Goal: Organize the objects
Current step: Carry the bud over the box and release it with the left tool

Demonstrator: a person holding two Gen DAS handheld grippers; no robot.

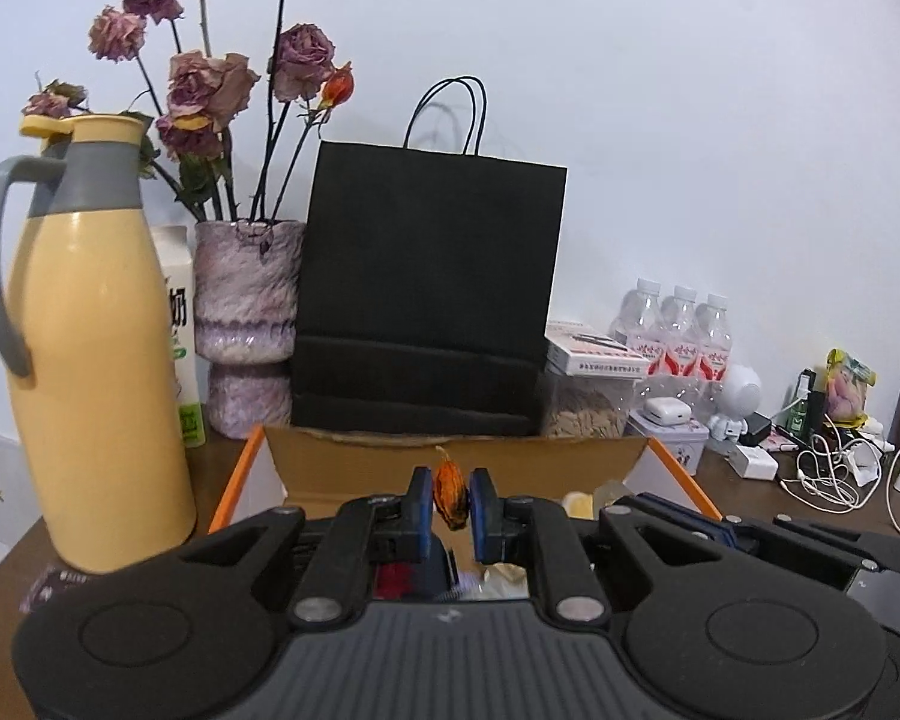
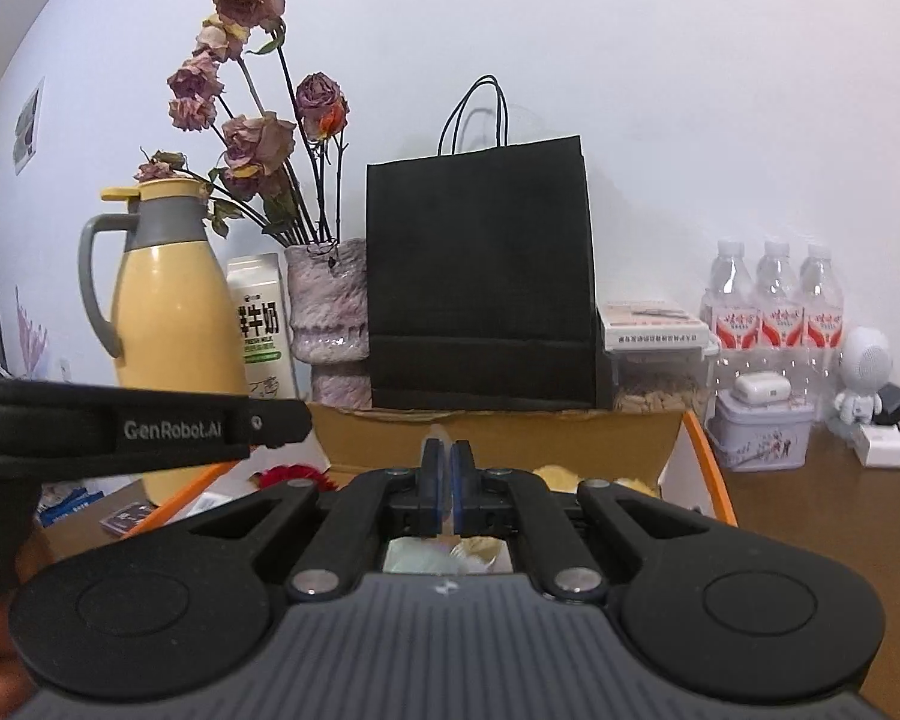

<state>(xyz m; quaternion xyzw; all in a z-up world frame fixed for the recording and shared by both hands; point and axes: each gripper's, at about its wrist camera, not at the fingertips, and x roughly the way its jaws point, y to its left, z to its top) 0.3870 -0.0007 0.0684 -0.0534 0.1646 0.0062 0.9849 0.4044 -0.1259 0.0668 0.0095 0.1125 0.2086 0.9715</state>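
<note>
Setting: white wall behind a brown table [image 2: 810, 498] crowded with things; an open cardboard box [image 1: 450, 462] with orange edges sits right in front of both cameras.
Left gripper [image 1: 450, 501]: jaws closed on a small orange-and-brown dried bud [image 1: 450, 495], which stands upright between the blue pads, above the box.
Right gripper [image 2: 447, 489]: jaws pressed nearly together; something thin and clear may show at the tips, but I cannot tell whether anything is held.
Step in hand: likely carrying the bud to its place; where it belongs is not clear from these views.
Doing it well: keep the squeeze light, since a dried bud should crumble easily; steer wide of the yellow jug [image 1: 99, 360], the vase [image 1: 249, 324] of dried roses and the black paper bag [image 1: 432, 294]; lower it before letting go.
Writing: "GenRobot.AI" on the left gripper's side in the right view; "FRESH MILK" with Chinese characters on the milk carton [image 2: 262, 324].
Other labels: red-and-white wraps on the water bottles [image 2: 774, 300], unreadable.
</note>
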